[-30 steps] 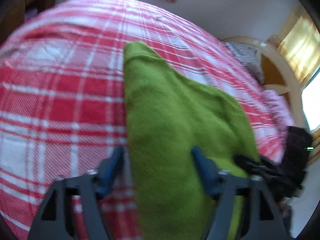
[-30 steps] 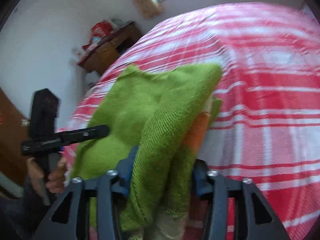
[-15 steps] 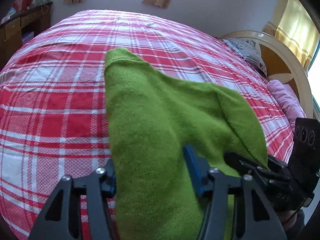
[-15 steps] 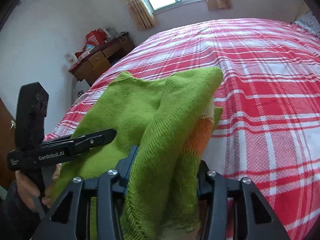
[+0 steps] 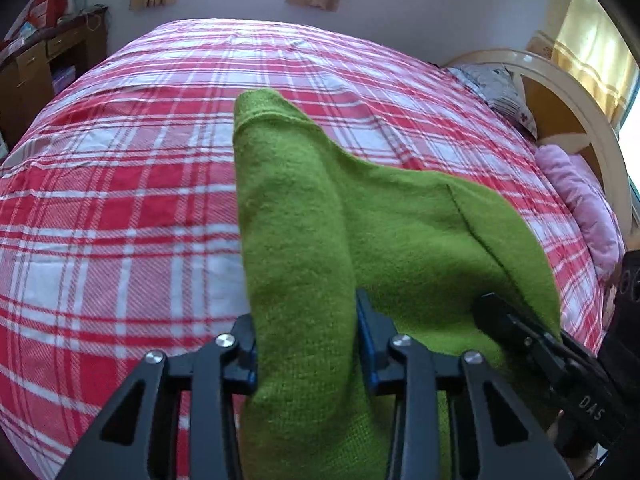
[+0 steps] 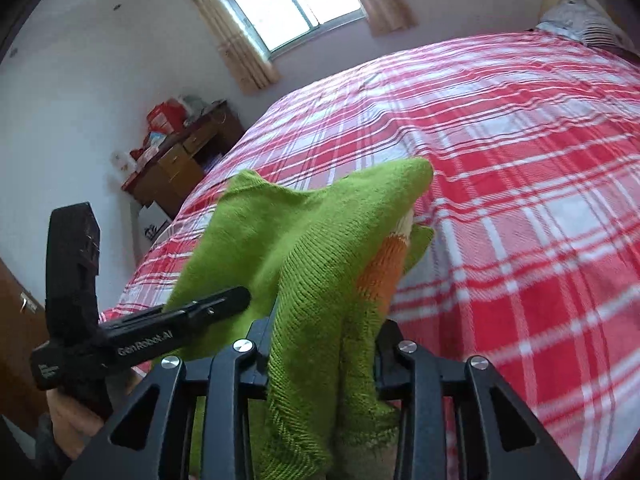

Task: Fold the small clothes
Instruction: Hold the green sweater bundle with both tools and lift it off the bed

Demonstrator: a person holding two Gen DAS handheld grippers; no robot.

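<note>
Both tools tilt downward over the bed's (image 5: 120, 208) near edge, left tool (image 5: 306, 344) and right tool (image 6: 322, 344) closing, clamped on the green sweater (image 5: 360, 220).

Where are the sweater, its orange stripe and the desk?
sweater (image 5: 392, 236), left wrist view, green knit body
orange stripe (image 6: 380, 276), right wrist view, stripe's middle
desk (image 6: 180, 168), right wrist view, drawer front

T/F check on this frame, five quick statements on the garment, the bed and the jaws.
1. The green knit garment lies between the left gripper jaws. True; they are closing on it.
2. The right gripper jaws are clear of cloth. False; a bunched fold sits between them as they close.
3. The garment is all green. False; an orange and white band shows.
4. The bedspread is plain blue. False; red and white plaid.
5. A wooden desk stands beside the bed. True.
</note>
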